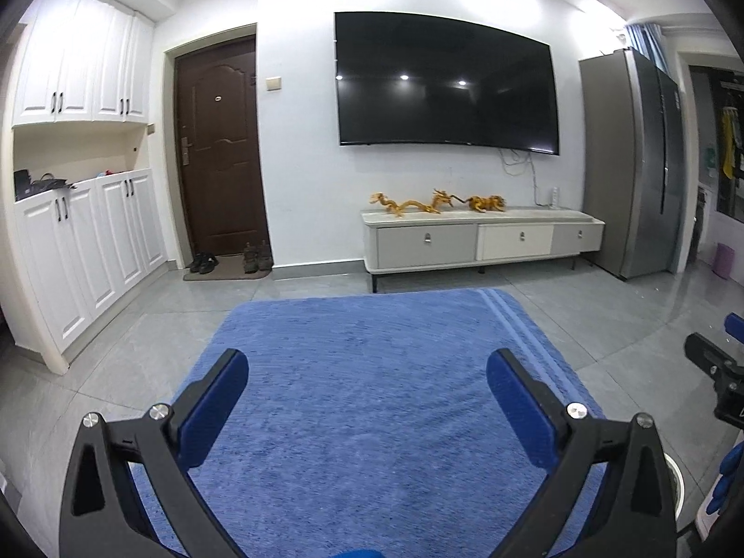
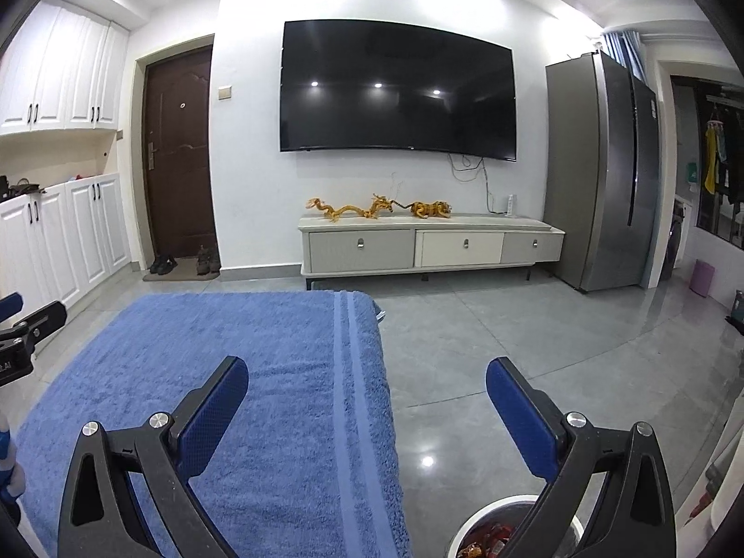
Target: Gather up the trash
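Above the blue terry towel [image 1: 372, 400], both tongs hang spread wide with nothing between them.

Left tongs [image 1: 372, 395] sit released over the middle of the towel-covered worktop; right tongs [image 2: 367, 395] sit released across the towel's striped right edge, above grey tiled floor [image 2: 534, 348]. At about 5 o'clock in the right view stands a round white-rimmed bin [image 2: 479, 518] holding orange-red wrappers [image 2: 488, 537], partly hidden by a tong arm. No loose trash shows on the towel, so the next piece must be found elsewhere. Likely risks, as I judge them: the right tongs descending onto the bin rim and tipping it, or plush terry being pinched along with a thin wrapper.
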Demonstrator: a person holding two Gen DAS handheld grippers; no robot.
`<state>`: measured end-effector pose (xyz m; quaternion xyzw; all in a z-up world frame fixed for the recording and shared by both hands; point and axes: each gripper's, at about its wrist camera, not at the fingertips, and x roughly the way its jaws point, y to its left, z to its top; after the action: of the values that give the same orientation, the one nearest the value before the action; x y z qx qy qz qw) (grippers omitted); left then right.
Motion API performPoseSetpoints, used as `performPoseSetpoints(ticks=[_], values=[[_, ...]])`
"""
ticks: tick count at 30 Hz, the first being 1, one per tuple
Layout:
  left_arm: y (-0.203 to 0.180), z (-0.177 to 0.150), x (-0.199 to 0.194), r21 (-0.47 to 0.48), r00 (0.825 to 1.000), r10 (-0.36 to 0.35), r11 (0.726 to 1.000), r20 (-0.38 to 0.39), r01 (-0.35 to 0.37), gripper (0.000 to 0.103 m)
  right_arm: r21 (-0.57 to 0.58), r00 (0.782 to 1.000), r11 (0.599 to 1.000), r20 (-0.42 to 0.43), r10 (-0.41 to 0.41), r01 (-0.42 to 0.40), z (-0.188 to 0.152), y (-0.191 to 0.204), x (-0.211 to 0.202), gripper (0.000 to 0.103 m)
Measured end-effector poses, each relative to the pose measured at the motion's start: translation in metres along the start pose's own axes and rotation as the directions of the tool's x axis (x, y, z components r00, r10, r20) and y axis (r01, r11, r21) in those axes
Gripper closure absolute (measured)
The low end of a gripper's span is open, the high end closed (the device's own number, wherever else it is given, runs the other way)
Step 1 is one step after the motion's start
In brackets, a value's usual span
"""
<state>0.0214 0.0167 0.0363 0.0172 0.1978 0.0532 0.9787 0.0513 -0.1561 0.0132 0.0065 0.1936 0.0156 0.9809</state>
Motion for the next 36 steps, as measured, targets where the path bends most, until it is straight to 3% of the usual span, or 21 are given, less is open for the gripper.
performPoseSetpoints(ticks=[13, 36], values=[[0.022, 0.0, 0.009, -0.04, 0.998, 0.066, 0.997, -0.002, -0.067, 0.0, 0.055, 0.998, 0.997, 0.022, -0.052, 0.051, 0.001, -0.024, 0.004, 0.0], [0.006, -0.002, 0.017, 0.018, 0.998, 0.045, 0.999, -0.041, -0.045, 0.0, 0.048, 0.994, 0.994, 0.031, -0.101, 0.1, 0.003, -0.044, 0.007, 0.0]])
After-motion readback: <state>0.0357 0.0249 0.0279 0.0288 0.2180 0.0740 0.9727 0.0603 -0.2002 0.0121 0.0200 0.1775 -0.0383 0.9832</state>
